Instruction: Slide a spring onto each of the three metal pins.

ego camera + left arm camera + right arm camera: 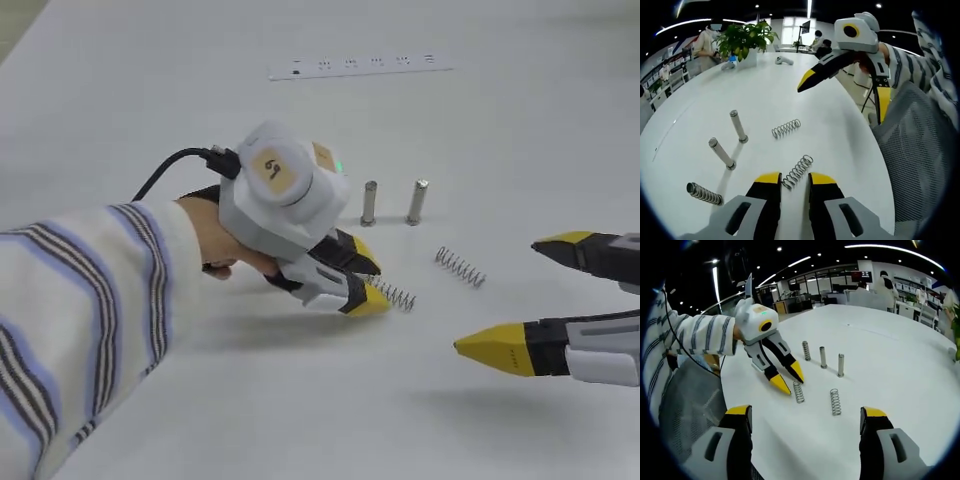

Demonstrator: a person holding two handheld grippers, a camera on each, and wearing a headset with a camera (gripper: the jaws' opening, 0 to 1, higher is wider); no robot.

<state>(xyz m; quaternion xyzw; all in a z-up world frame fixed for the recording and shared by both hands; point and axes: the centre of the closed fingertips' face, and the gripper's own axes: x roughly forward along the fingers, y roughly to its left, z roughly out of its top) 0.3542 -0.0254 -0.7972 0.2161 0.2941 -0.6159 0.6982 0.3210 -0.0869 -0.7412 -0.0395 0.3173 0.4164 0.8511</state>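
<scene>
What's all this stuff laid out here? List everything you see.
table: 1, white, under everything
pins: 3, silver, upright in a row; the end one wears a spring
loose springs: 2, silver, lying near the pins
power strip: 1, white, far side of table
plant: 1, green, far end of table
left gripper: 1, white with yellow tips, open at one loose spring
right gripper: 1, same colours, open, holding nothing
sleeve: 1, striped, behind the left gripper
</scene>
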